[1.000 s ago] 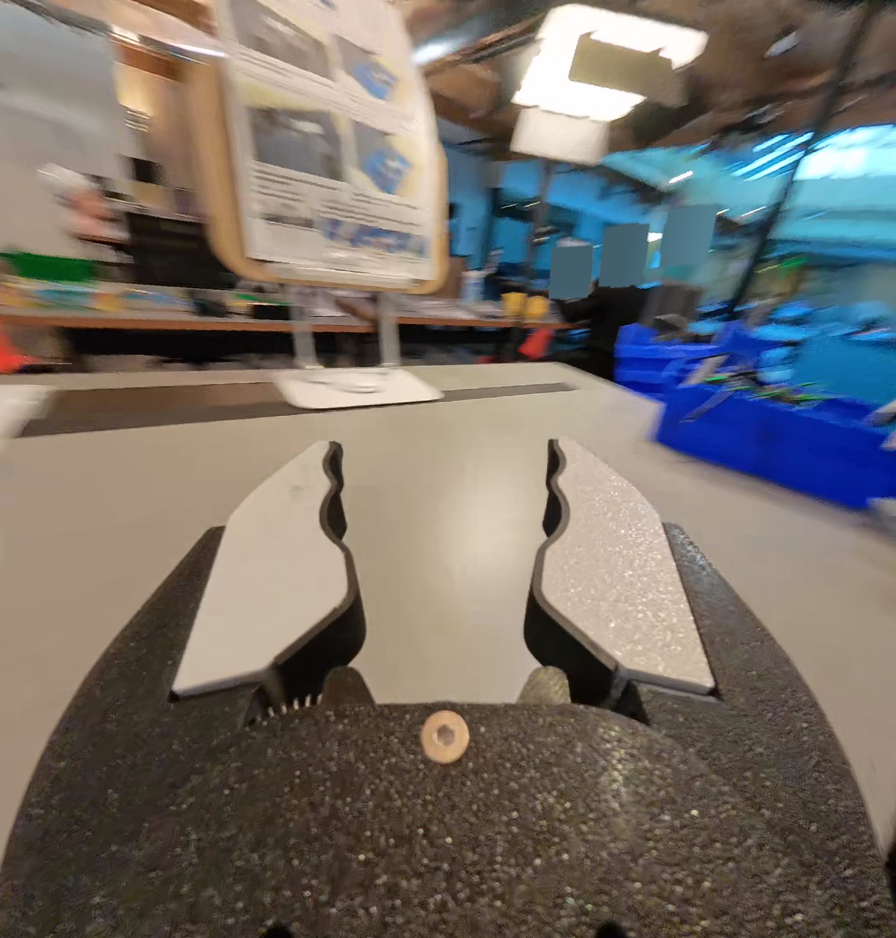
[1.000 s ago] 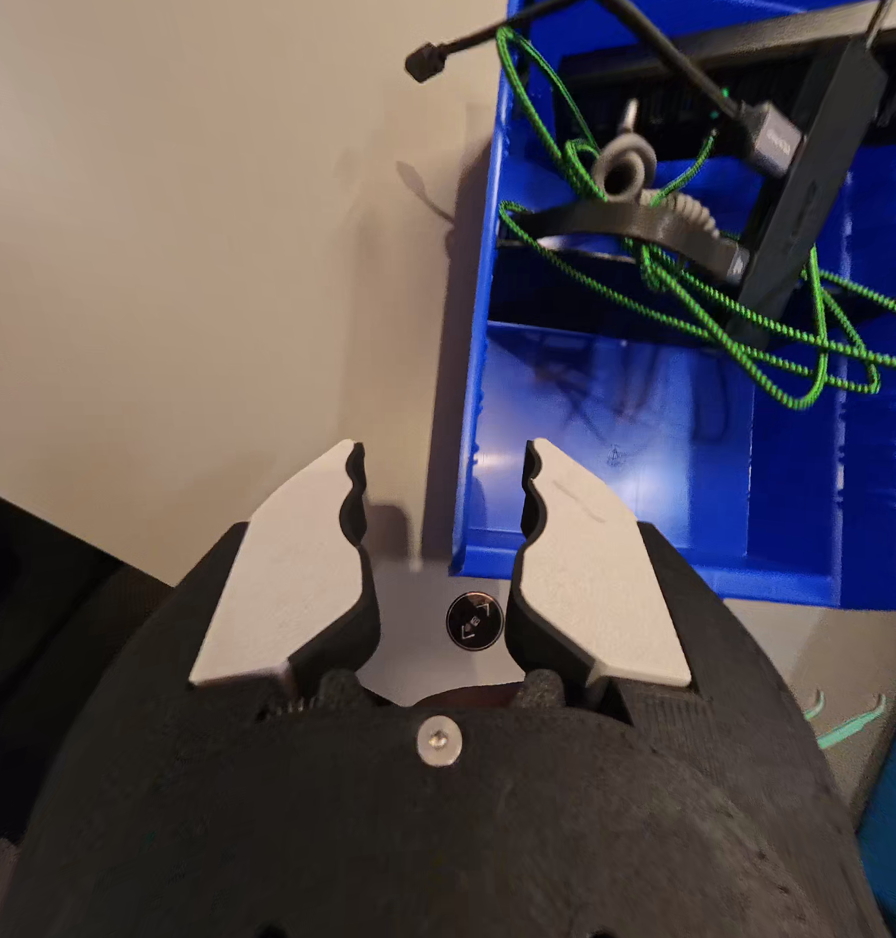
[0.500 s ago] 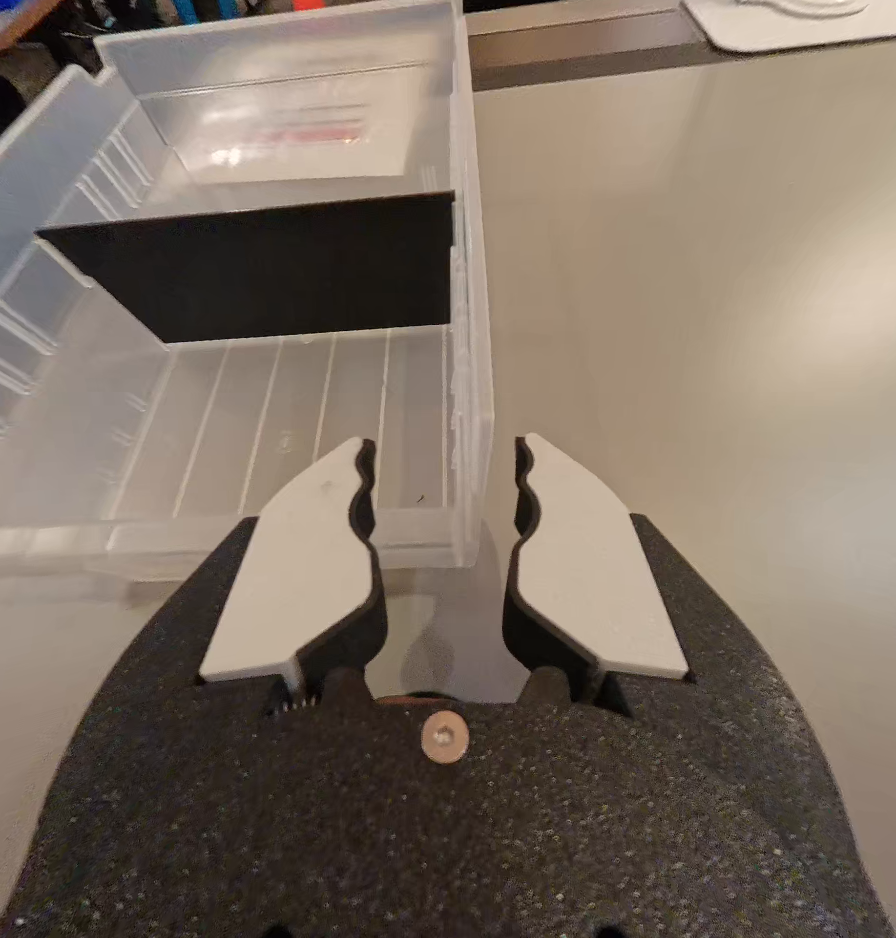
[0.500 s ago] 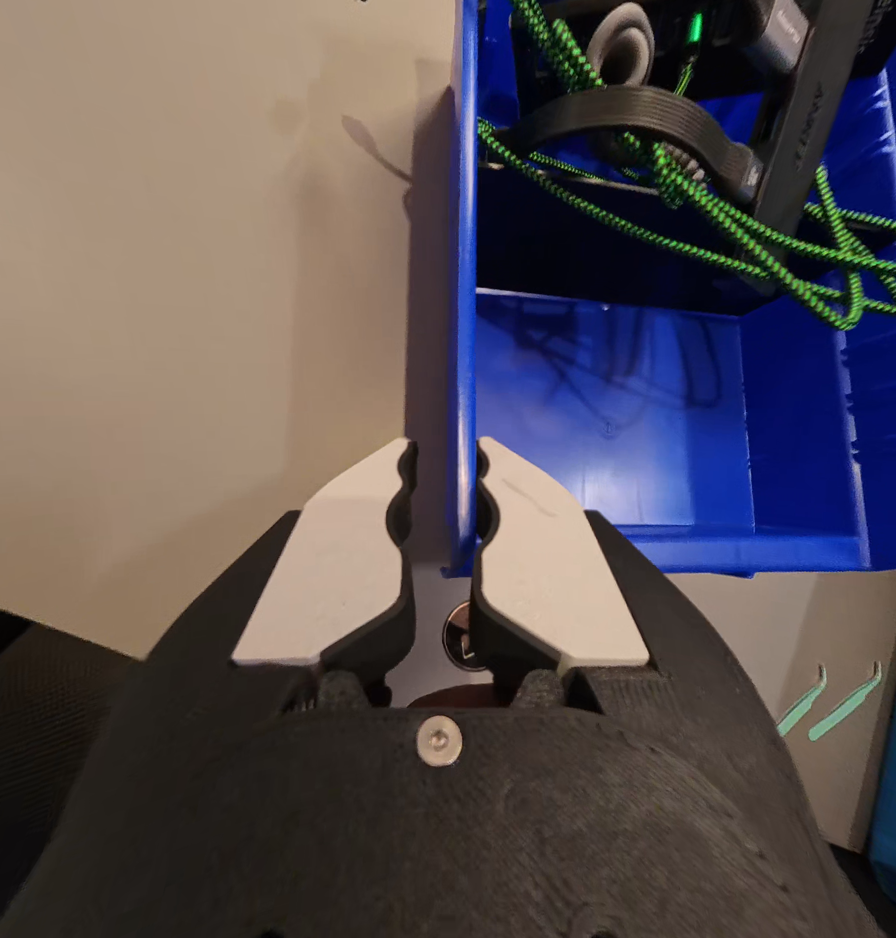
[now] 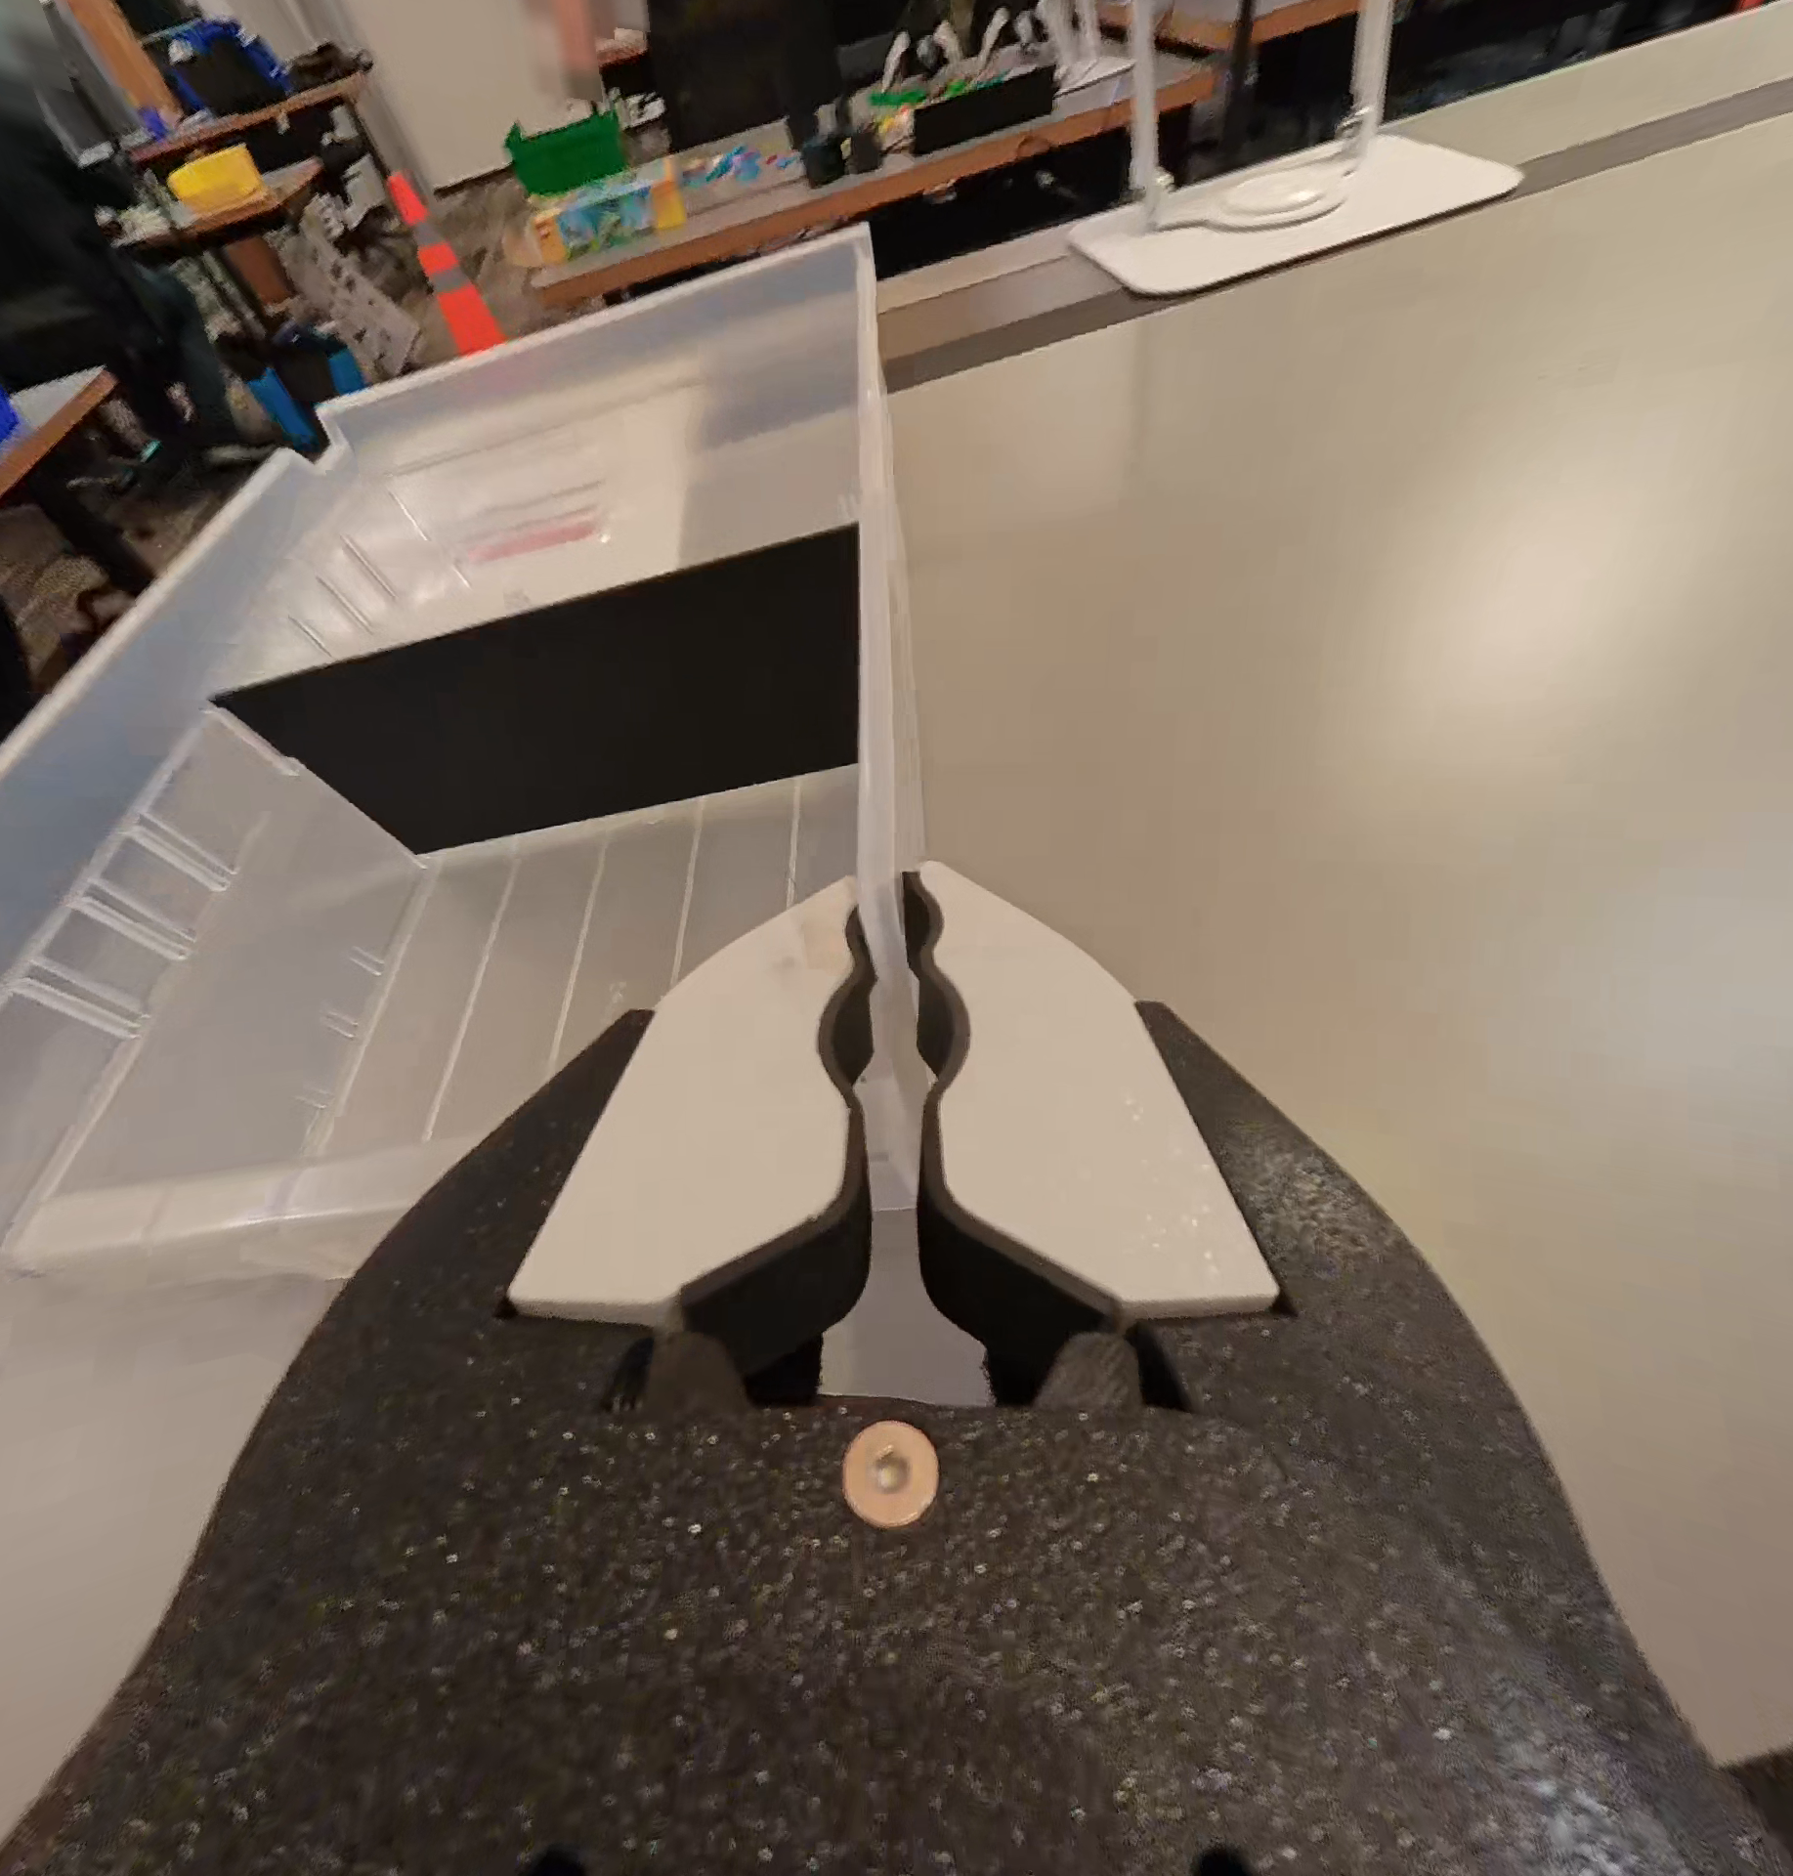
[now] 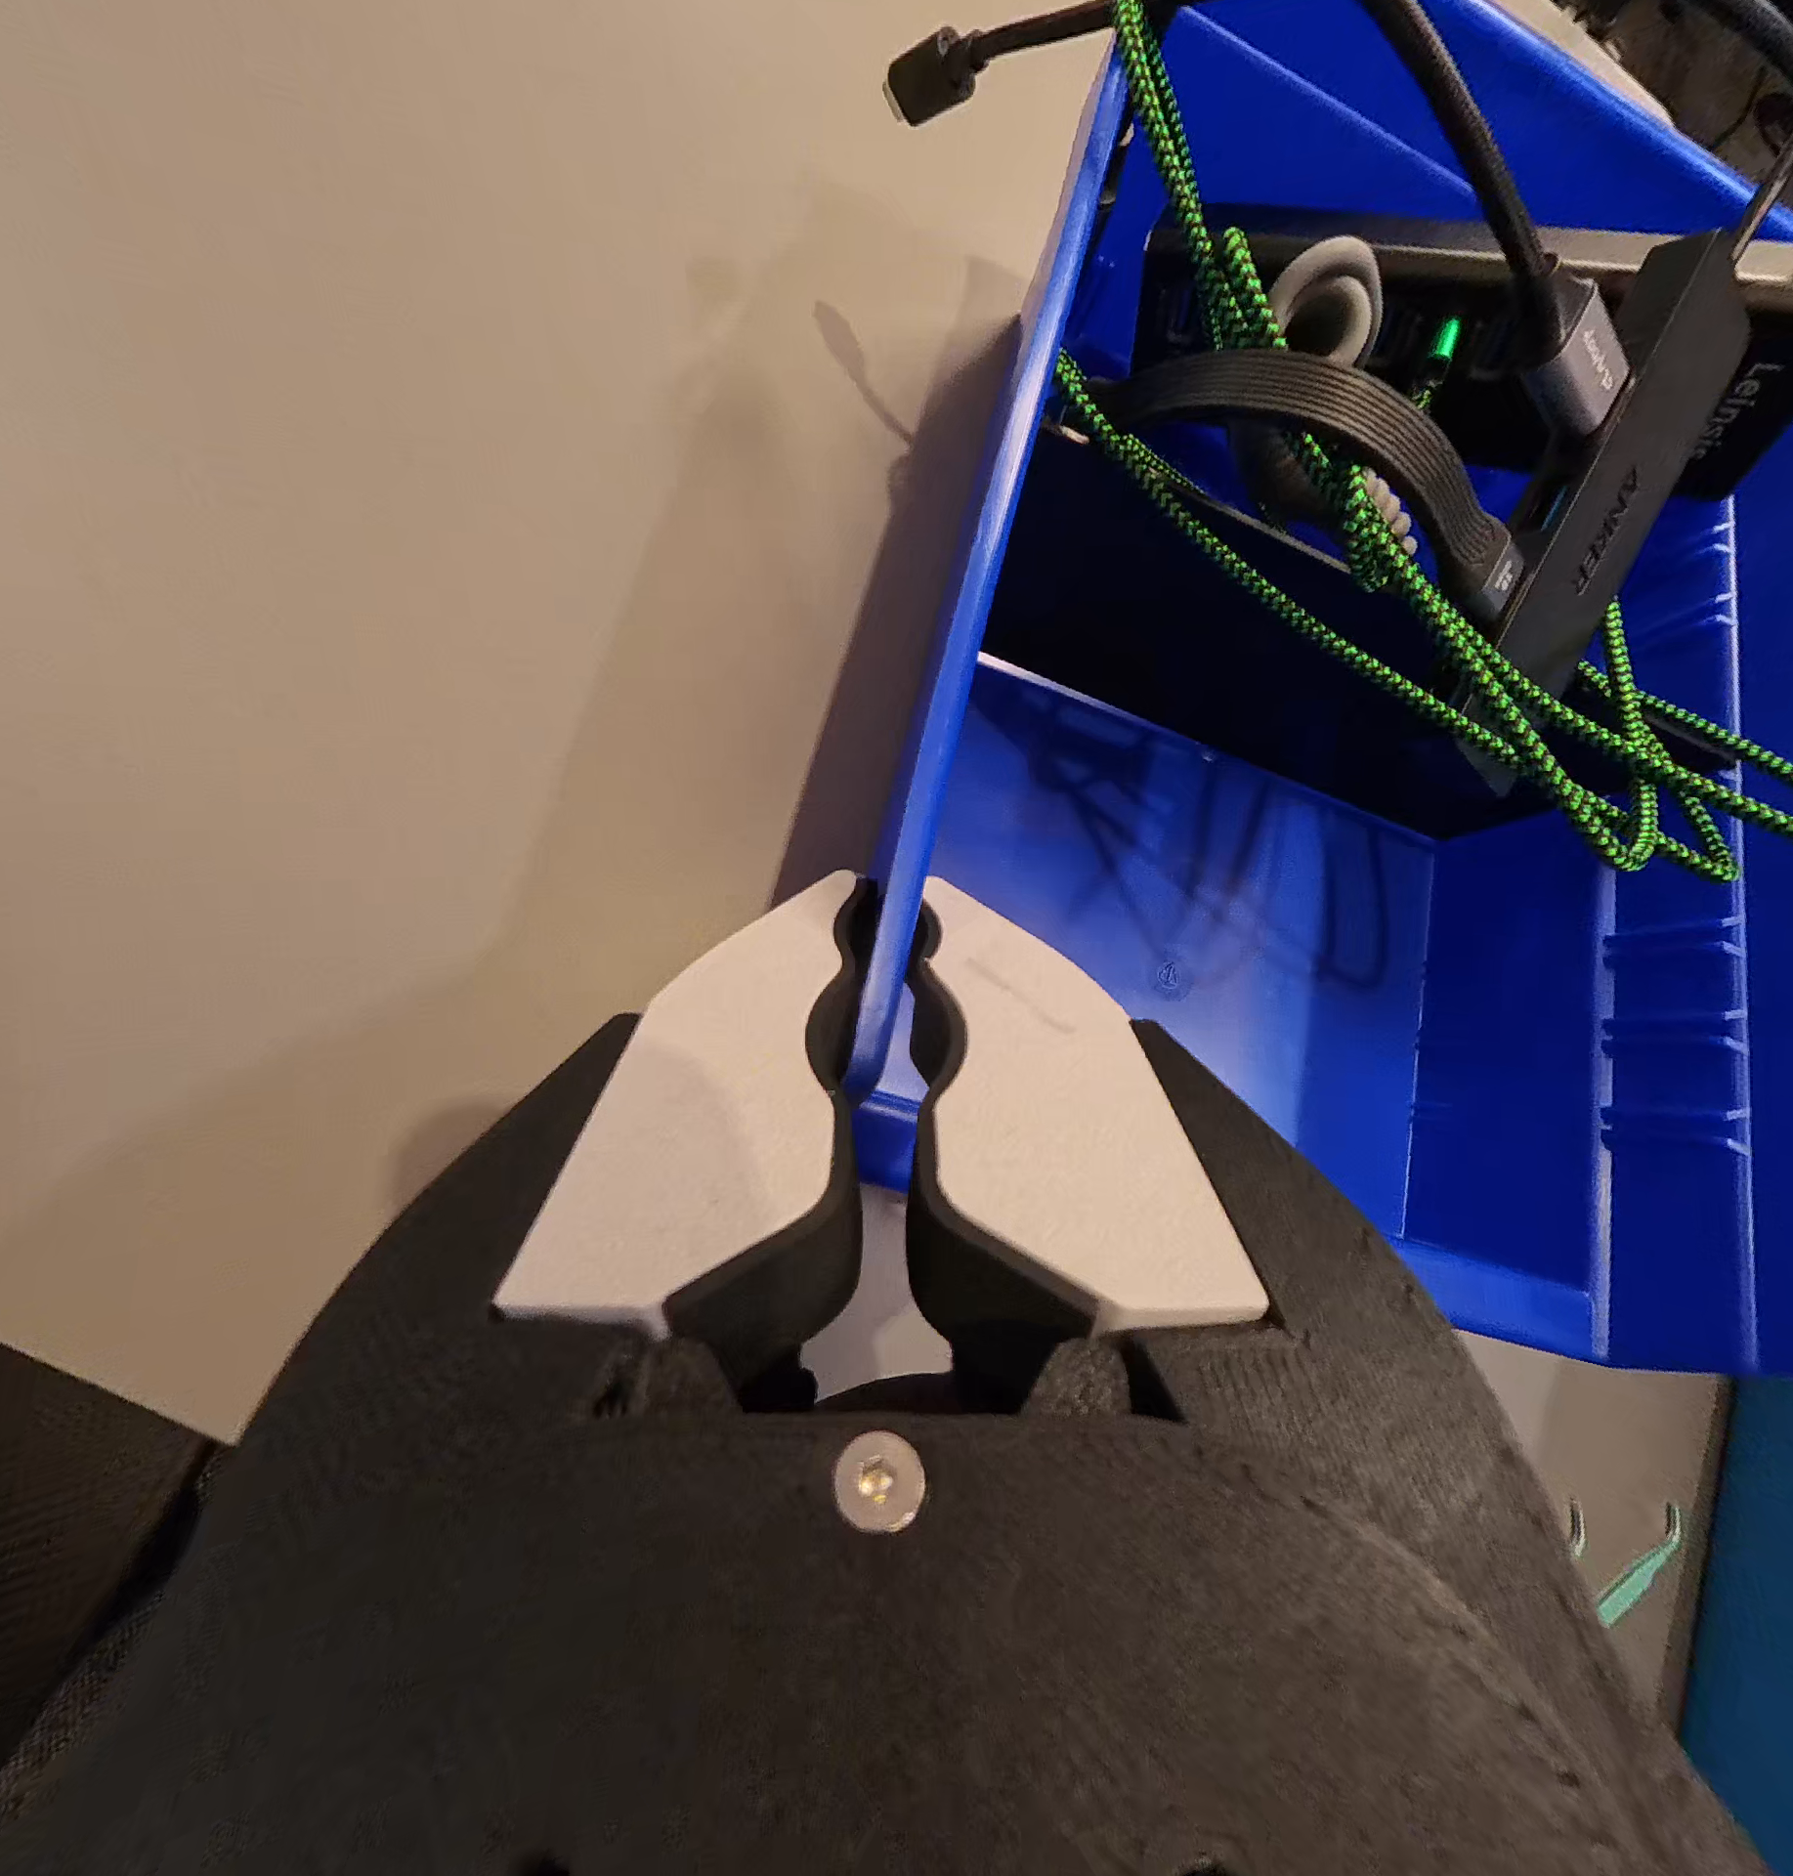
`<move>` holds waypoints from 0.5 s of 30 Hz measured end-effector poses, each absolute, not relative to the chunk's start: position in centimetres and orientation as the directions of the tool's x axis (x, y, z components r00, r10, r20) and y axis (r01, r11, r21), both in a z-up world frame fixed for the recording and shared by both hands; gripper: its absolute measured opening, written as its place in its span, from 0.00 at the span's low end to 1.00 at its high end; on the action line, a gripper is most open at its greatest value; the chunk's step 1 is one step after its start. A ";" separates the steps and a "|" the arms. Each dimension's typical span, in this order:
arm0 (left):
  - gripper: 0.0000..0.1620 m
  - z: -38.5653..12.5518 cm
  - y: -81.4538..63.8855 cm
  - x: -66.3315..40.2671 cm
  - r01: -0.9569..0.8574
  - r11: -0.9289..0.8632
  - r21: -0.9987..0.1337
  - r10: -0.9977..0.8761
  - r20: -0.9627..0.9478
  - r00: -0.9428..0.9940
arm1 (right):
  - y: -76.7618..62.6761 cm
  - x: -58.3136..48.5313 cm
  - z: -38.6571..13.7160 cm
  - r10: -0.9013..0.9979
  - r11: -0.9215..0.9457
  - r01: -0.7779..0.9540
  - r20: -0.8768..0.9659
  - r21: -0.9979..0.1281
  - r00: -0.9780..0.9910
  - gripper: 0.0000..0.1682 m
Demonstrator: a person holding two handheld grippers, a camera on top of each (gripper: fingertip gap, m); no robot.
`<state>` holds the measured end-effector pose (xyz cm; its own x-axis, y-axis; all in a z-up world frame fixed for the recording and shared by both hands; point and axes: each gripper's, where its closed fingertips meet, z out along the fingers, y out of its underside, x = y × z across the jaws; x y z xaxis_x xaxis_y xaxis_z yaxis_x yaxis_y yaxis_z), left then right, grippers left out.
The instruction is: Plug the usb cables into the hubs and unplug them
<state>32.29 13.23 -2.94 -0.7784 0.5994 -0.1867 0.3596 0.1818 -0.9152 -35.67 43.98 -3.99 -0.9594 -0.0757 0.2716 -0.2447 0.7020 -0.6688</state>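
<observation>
Beige worktop (image 5: 1379, 711) | clear bin (image 5: 263, 1015), black divider, side wall clamped by left gripper (image 5: 887, 914) fingers | blue bin (image 6: 1278, 914), side wall clamped by right gripper (image 6: 887, 914) fingers | inside: lettered black hubs (image 6: 1623, 447), green-black usb cables (image 6: 1481, 690)

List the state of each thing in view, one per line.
Left tool: shut on the clear plastic bin's side wall.
Clear plastic bin: empty, black divider upright inside.
Right tool: shut on the blue plastic bin's side wall.
Blue plastic bin: tilted; near compartment empty.
Green-and-black braided cable: tangled, spilling over the rim.
</observation>
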 end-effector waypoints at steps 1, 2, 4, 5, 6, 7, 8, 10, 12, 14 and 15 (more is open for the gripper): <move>0.02 -2.7 13.7 31.9 0.367 0.161 -0.916 0.621 -0.194 -0.759 | 43.8 -35.6 -4.0 -0.080 0.700 -0.247 0.270 -0.670 -0.959 0.02; 0.02 -2.4 14.1 31.4 0.374 0.142 -0.917 0.646 -0.201 -0.737 | 43.6 -35.5 -4.0 -0.087 0.696 -0.251 0.267 -0.673 -0.960 0.02; 0.02 -2.0 15.1 30.4 0.387 0.098 -0.917 0.689 -0.218 -0.691 | 43.2 -35.2 -4.0 -0.101 0.688 -0.260 0.265 -0.677 -0.959 0.02; 0.02 -1.8 15.5 29.9 0.389 0.081 -0.918 0.712 -0.220 -0.667 | 43.0 -35.1 -4.0 -0.111 0.684 -0.265 0.263 -0.680 -0.958 0.02; 0.02 -1.6 16.0 29.4 0.393 0.059 -0.918 0.735 -0.226 -0.639 | 42.8 -34.9 -4.0 -0.120 0.678 -0.271 0.261 -0.683 -0.958 0.02; 0.02 -1.4 16.6 28.9 0.396 0.033 -0.918 0.759 -0.235 -0.607 | 42.5 -34.8 -3.9 -0.130 0.674 -0.277 0.259 -0.684 -0.957 0.02; 0.02 -1.3 17.2 28.4 0.399 0.005 -0.917 0.785 -0.244 -0.570 | 42.2 -34.6 -3.9 -0.144 0.670 -0.287 0.259 -0.684 -0.955 0.02; 0.02 -1.1 18.5 27.5 0.391 -0.032 -0.920 0.835 -0.240 -0.495 | 41.6 -34.2 -3.9 -0.171 0.663 -0.303 0.255 -0.685 -0.952 0.02; 0.02 -1.0 19.9 26.5 0.381 -0.069 -0.922 0.880 -0.235 -0.412 | 40.8 -33.8 -3.9 -0.205 0.653 -0.324 0.252 -0.684 -0.946 0.02; 0.02 -1.1 21.4 25.4 0.372 -0.107 -0.922 0.916 -0.237 -0.323 | 40.0 -33.4 -3.9 -0.239 0.643 -0.345 0.249 -0.684 -0.939 0.02; 0.02 -1.2 22.2 24.9 0.367 -0.125 -0.922 0.930 -0.238 -0.279 | 39.5 -33.1 -3.9 -0.258 0.637 -0.358 0.248 -0.683 -0.934 0.02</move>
